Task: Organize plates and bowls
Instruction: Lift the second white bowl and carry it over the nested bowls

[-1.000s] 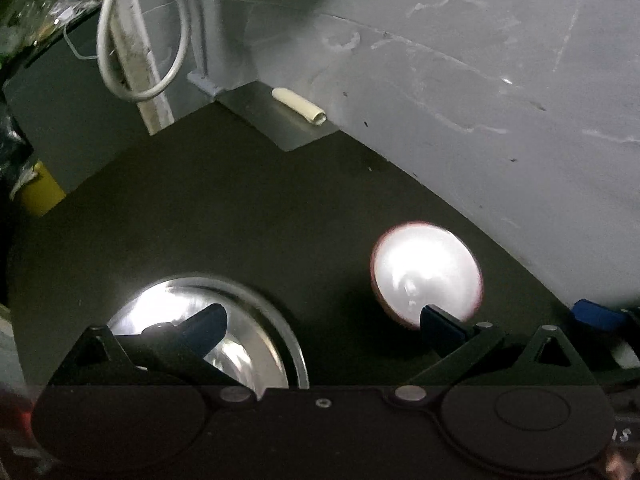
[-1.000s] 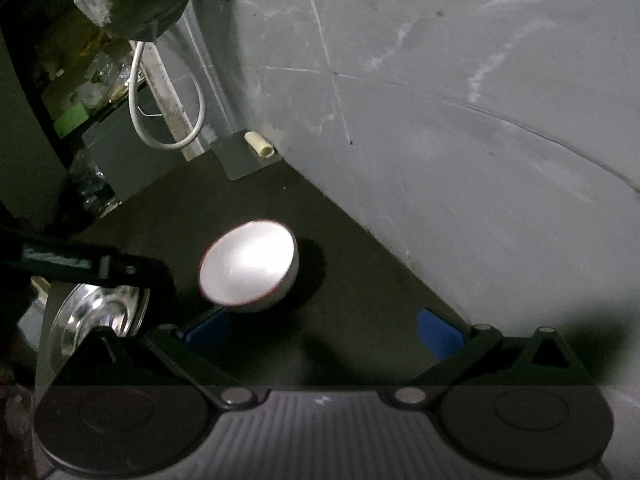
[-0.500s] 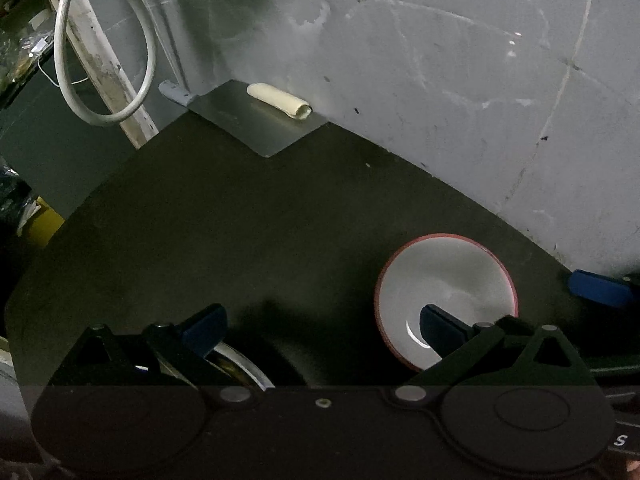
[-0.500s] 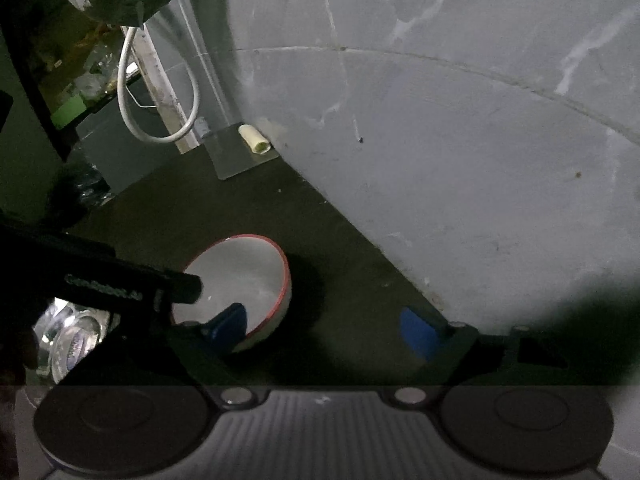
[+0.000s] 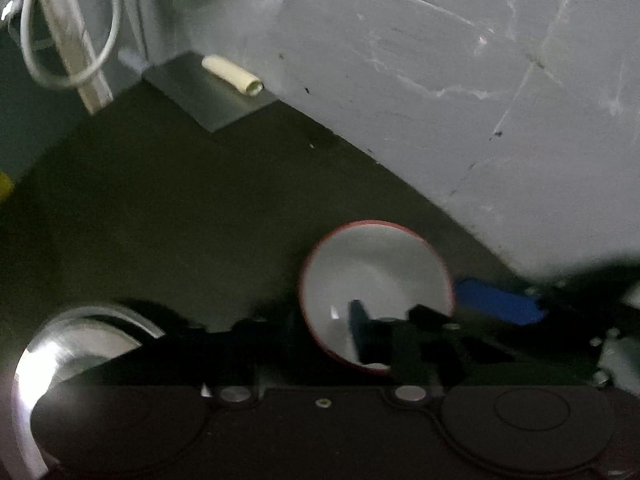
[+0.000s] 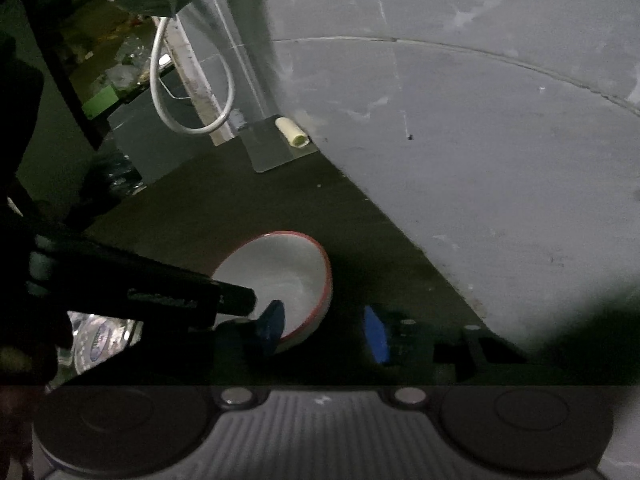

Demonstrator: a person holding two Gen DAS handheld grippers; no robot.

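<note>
Pretty dark and blurry here. The steel plate (image 5: 76,344) sits half hidden behind the left hand-held gripper (image 5: 304,332), whose jaws are closing; can't tell on what. The right hand-held gripper (image 6: 324,330) is closing across the rim of the empty red-rimmed bowl (image 6: 280,272) on the table (image 6: 224,204).

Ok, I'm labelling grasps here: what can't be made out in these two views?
- Left wrist view: left claw, jaws closing over the rim of the bowl, is blurred and dark; pad contact unclear.
- Left wrist view: steel plate, cut off by the frame edge and the claw's body.
- Right wrist view: left claw's arm hides most of the plate and the bowl's left rim.
</note>
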